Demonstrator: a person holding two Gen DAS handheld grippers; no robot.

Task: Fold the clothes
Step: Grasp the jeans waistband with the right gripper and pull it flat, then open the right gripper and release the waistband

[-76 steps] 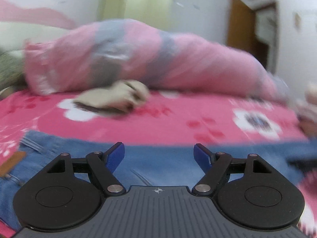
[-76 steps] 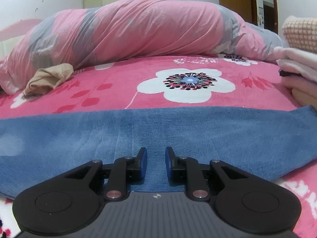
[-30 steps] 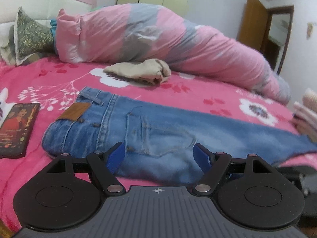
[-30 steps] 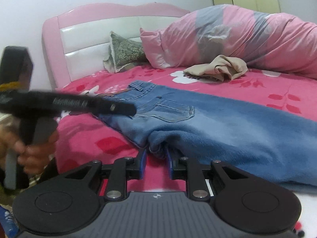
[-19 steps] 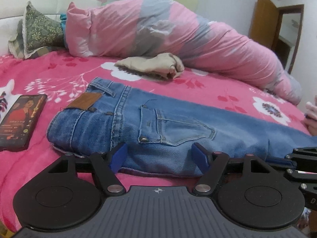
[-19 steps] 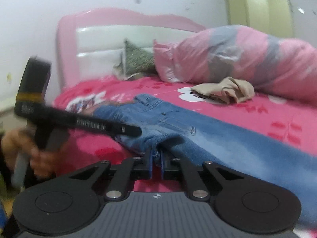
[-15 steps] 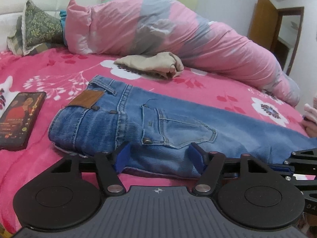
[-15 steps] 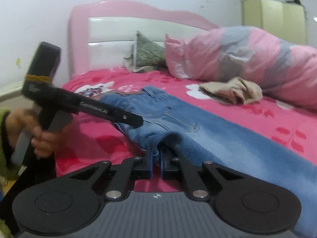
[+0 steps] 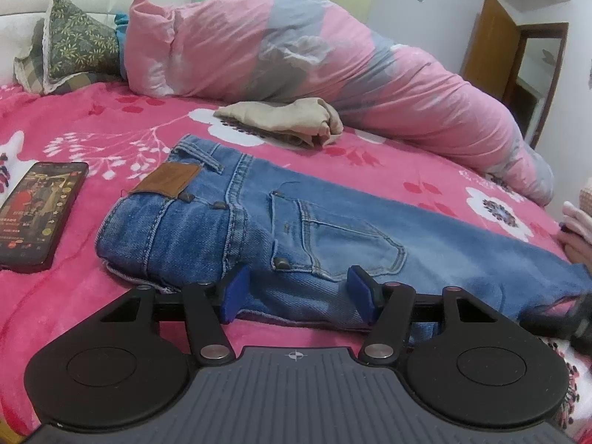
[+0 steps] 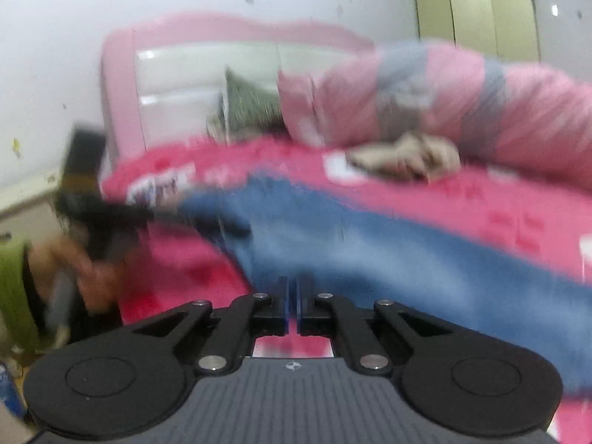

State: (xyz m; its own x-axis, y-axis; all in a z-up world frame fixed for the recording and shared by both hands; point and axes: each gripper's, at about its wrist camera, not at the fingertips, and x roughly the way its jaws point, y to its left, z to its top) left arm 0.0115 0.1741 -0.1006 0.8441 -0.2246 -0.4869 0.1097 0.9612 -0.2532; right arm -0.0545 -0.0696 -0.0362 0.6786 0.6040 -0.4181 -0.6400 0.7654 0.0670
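The left wrist view is sharp and evenly lit by soft, diffuse room light, with faint shadows under the jeans (image 9: 259, 229) and the phone (image 9: 37, 214). Its fisheye lens bends the bed (image 9: 425, 185) and darkens the corners. The right wrist view is heavily smeared by motion: the headboard (image 10: 207, 66), the quilt (image 10: 462, 103) and the denim are streaked, while the near tool body stays crisp. Small glints show on the headboard panels.

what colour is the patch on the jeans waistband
Brown patch on the blue jeans; clearest in the left wrist view.
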